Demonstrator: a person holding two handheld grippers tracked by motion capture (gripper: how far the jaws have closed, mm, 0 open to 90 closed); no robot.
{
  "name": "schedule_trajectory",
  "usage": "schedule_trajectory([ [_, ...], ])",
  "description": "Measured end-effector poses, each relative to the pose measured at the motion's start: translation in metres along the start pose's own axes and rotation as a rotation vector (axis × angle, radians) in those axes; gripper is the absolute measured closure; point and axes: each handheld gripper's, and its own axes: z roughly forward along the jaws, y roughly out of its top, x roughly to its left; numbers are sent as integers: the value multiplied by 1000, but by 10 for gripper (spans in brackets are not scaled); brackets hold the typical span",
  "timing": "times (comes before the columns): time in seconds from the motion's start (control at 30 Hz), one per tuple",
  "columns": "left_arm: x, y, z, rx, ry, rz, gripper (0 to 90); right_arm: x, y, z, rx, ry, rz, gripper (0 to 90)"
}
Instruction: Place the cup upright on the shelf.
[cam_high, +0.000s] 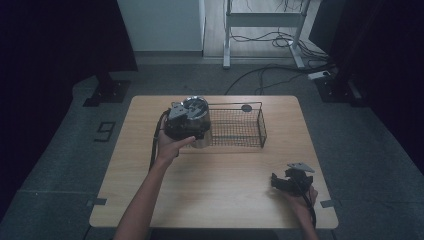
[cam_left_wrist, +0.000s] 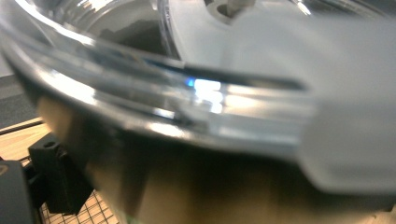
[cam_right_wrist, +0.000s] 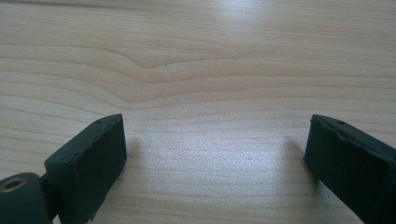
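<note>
On the floor a "9" (cam_high: 105, 131); left gripper (cam_high: 186, 121) fingers hold jar (cam_high: 196, 107); right gripper (cam_high: 280, 183) wide.

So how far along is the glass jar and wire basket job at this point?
Midway, it seems. The left tongs hold a lidded glass jar at the left end of the wire basket; whether it already rests inside is unclear. The right tongs idle open over the bare wooden table. Left: letting the jar go.

Clear glass jar (cam_high: 196, 112) with a metal-rimmed lid, upright at the wire basket's (cam_high: 237, 127) left end.
</note>
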Motion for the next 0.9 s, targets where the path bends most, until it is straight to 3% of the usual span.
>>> schedule_trajectory([
  [0.9,13,19,21,15,15,14,39,0,0,0,-1,0,2,53],
])
